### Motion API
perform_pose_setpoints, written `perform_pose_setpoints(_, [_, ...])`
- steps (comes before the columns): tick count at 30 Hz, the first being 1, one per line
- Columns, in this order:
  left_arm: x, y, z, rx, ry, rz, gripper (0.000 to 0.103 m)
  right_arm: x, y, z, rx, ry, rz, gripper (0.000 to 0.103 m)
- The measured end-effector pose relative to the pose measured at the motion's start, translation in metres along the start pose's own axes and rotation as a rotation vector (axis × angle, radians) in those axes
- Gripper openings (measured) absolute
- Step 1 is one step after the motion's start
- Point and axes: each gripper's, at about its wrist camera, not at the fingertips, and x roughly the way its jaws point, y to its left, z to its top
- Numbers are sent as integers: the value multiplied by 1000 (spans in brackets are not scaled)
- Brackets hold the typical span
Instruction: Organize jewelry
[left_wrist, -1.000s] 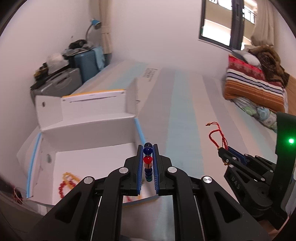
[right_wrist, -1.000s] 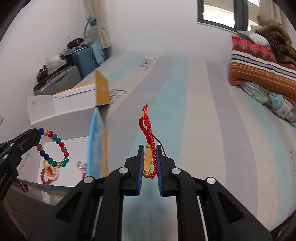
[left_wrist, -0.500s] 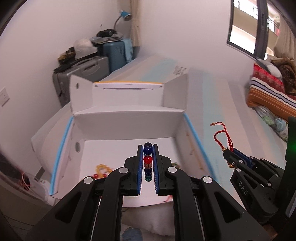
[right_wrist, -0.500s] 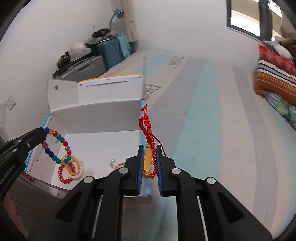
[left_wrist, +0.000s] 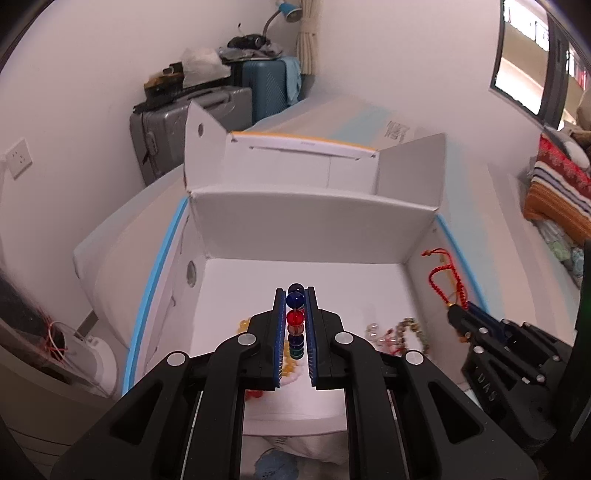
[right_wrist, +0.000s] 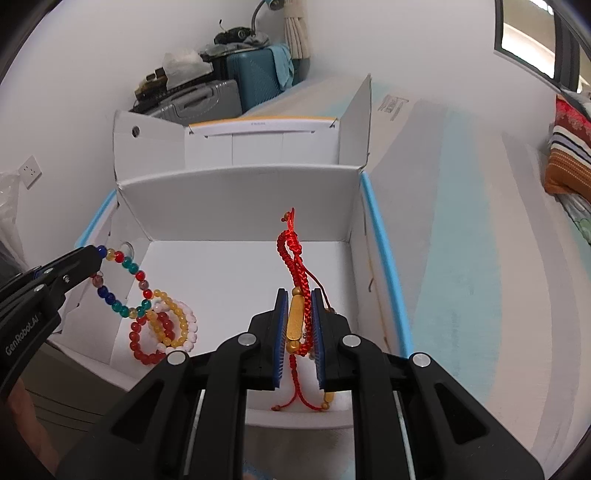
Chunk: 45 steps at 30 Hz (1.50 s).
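Observation:
My left gripper (left_wrist: 294, 295) is shut on a multicolored bead bracelet (left_wrist: 295, 321) and holds it over the open white box (left_wrist: 314, 214). The bracelet also hangs from that gripper in the right wrist view (right_wrist: 122, 284). My right gripper (right_wrist: 298, 295) is shut on a red cord bracelet (right_wrist: 293, 254) with a gold tube bead, above the box's right side. It also shows in the left wrist view (left_wrist: 445, 273). Red, yellow and pale bead bracelets (right_wrist: 162, 328) lie on the box floor.
The box has a blue rim (right_wrist: 384, 266) and raised flaps, and sits on a striped mattress (right_wrist: 480, 240). Suitcases (left_wrist: 207, 118) stand by the far wall. Striped bedding (left_wrist: 557, 192) lies at the right. More beaded pieces (left_wrist: 402, 332) lie in the box.
Both grippers have moved left from above the mattress to above the box interior, each still holding its bracelet.

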Motion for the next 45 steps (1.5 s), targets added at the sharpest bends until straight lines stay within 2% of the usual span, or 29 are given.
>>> perform_pose_setpoints(12, [42, 14, -8, 3, 89, 39, 9, 42, 7, 0, -7, 94, 5, 12])
perform_pose_setpoints(21, [41, 19, -8, 1, 81, 54, 11, 50, 9, 2, -5, 104, 21, 15])
perform_pose_setpoints(23, [37, 20, -7, -6, 69, 55, 12, 47, 9, 2, -3, 99, 24, 20])
perform_pose_setpoints(25, [32, 21, -6, -16, 59, 50, 13, 44, 8, 2, 4, 90, 28, 32])
perform_pose_setpoints(26, [29, 22, -6, -19, 54, 47, 19, 42, 8, 3, 7, 82, 30, 34])
perform_pose_setpoints(27, [26, 22, -5, -24, 48, 46, 31, 39, 7, 4, 9, 77, 32, 39])
perform_pose_setpoints(29, [17, 23, -6, -32, 21, 53, 44, 35, 8, 4, 17, 67, 32, 51])
perform_pose_setpoints(31, [10, 24, -6, -34, 4, 53, 50, 28, 6, 5, 33, 51, 41, 62])
perform_pose_setpoints(33, [1, 26, -6, -39, -14, 57, 67, 18, 4, 6, 37, 27, 39, 70])
perform_pose_setpoints(37, [-16, 29, -9, -41, -52, 68, 82, -1, 0, 7, 49, -22, 35, 83])
perform_pose_setpoints(41, [-29, 30, -13, -40, -76, 76, 94, -22, -2, 6, 59, -78, 31, 92])
perform_pose_setpoints(45, [-44, 34, -19, -43, -101, 83, 97, -43, -1, 1, 61, -128, 12, 95])
